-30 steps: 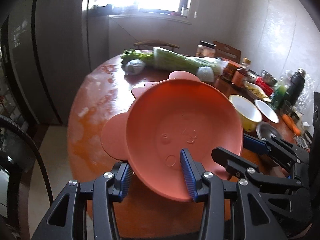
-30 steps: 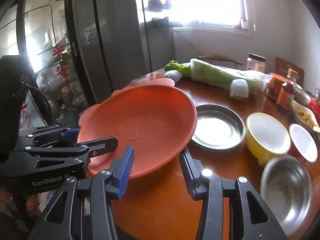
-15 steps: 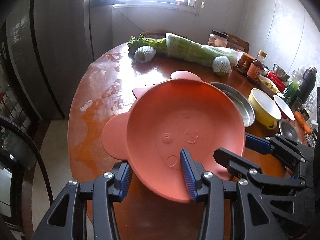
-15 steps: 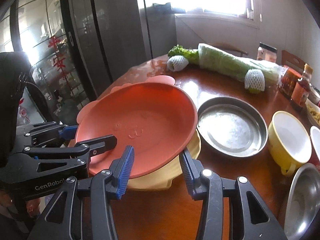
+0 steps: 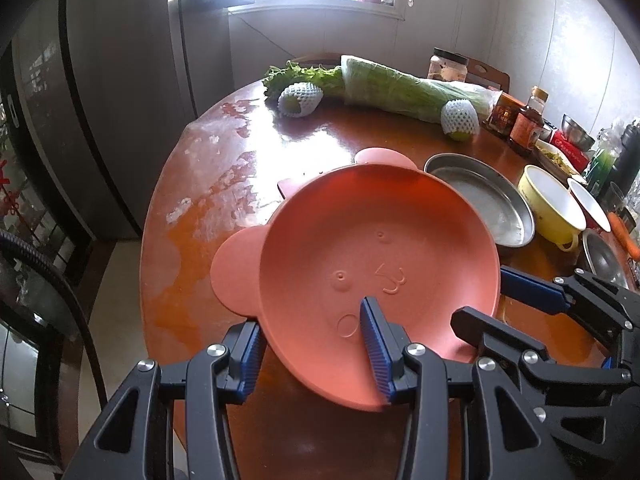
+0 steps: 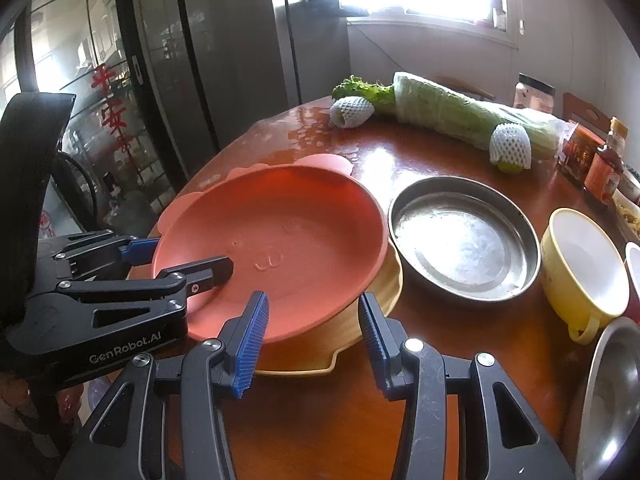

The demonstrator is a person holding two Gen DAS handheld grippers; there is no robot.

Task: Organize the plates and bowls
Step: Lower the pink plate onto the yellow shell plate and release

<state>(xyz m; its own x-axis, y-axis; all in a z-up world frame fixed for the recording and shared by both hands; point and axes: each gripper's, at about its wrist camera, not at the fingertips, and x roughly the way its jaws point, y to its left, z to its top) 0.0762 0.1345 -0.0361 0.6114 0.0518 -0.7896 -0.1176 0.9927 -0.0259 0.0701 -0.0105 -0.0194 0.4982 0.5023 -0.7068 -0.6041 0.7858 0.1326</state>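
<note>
A salmon-pink bear-shaped plate is held at its near rim by both grippers, low over the round wooden table. My left gripper is shut on the rim, one blue pad inside the plate and one outside. My right gripper is shut on the rim the same way. Each gripper also shows in the other's view: the right gripper and the left gripper. A yellow plate lies right under the pink one; whether they touch is unclear.
To the right stand a steel plate, a yellow bowl, a small white bowl and a steel bowl. A wrapped cabbage, netted fruits and jars line the far side. The table's edge and a fridge lie left.
Both grippers carried the pink plate down toward the table. The yellow plate came into view under it, and the steel plate now lies beside it.
</note>
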